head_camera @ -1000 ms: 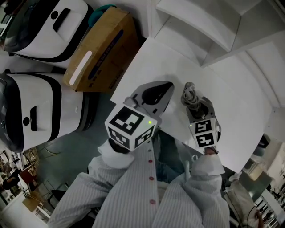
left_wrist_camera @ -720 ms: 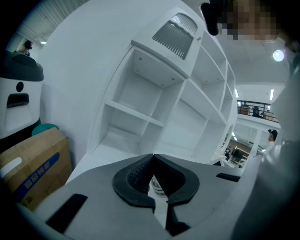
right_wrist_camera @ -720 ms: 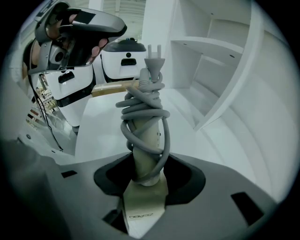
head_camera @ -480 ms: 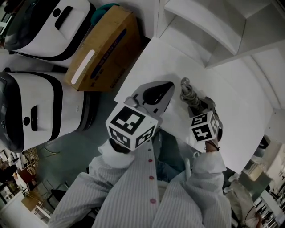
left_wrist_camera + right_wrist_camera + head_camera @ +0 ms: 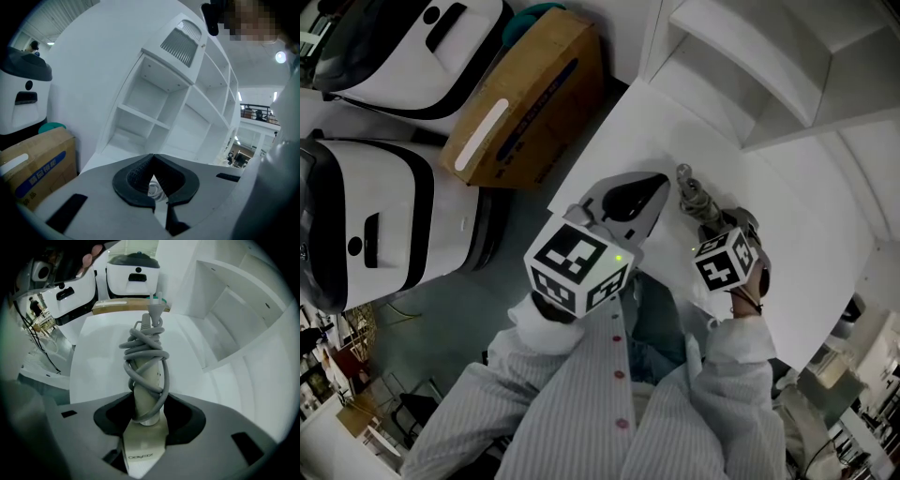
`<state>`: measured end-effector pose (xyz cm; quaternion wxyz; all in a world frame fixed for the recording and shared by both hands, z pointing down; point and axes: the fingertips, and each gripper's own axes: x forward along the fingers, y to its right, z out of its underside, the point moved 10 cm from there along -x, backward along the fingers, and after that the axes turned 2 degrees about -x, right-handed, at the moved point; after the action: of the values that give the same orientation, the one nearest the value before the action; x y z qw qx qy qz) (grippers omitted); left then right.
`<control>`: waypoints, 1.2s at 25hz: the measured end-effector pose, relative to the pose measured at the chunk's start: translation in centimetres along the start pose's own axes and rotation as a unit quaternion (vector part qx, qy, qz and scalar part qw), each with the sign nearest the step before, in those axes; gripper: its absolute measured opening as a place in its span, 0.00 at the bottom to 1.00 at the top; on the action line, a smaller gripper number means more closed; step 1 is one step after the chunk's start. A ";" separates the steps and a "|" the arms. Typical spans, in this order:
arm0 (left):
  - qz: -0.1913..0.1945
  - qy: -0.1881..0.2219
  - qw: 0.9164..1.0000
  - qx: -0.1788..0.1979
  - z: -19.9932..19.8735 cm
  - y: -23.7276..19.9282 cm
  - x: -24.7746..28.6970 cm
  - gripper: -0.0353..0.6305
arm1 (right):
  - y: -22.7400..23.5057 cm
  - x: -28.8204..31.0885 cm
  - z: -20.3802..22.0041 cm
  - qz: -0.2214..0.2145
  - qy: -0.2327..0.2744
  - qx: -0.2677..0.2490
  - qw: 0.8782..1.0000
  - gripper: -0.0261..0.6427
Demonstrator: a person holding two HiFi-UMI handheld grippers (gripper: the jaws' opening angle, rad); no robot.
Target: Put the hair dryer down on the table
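My right gripper [image 5: 149,401] has its fingers clamped on the hair dryer [image 5: 146,373], just below where the grey cord [image 5: 140,345] is wound round it. The plug [image 5: 157,310] points away from me. The dryer is over the white surface [image 5: 797,216], and I can't tell whether it touches. My left gripper [image 5: 153,164] sits just beside it, fingers closed tip to tip with nothing between them.

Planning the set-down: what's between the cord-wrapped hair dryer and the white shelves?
Only bare white tabletop, from beige hair dryer to white shelves, per right gripper view.
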<state>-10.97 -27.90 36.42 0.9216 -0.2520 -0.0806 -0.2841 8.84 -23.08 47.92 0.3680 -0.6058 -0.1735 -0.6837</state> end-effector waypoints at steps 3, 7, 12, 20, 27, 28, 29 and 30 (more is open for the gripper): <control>-0.001 0.000 1.000 -0.002 0.2 -0.1 -0.2 0.07 | -0.2 0.3 -0.5 -0.007 -0.007 -0.007 1.000 0.32; -0.004 0.001 1.000 -0.003 0.2 -0.4 -0.2 0.07 | 0.6 -0.1 -0.9 -0.038 0.026 0.036 0.998 0.32; -0.003 0.002 1.000 0.000 0.0 -0.1 -0.1 0.07 | 0.8 -0.3 -0.7 -0.043 0.034 0.042 0.998 0.32; 0.002 0.000 1.000 0.009 -0.3 1.0 0.5 0.07 | 1.1 -0.6 0.0 -0.050 0.045 0.060 0.996 0.32; 0.008 0.006 1.000 0.022 -1.2 3.2 1.0 0.07 | 1.6 -2.3 1.5 -0.054 0.072 0.083 0.992 0.32; 0.010 0.007 1.000 0.024 -1.3 3.7 1.1 0.07 | 1.7 -2.8 1.8 -0.056 0.080 0.091 0.991 0.32; 0.013 0.009 1.000 0.025 -1.5 4.3 1.2 0.07 | 1.9 -3.3 2.1 -0.057 0.089 0.099 0.989 0.32; 0.016 0.011 0.999 0.027 -1.6 4.9 1.3 0.07 | 2.0 -3.9 2.4 -0.056 0.098 0.106 0.988 0.32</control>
<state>-7.14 -25.87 33.33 0.9331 -0.2254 -0.0744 -0.2701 11.96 -21.60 44.25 0.4063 -0.4829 -0.2418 -0.7371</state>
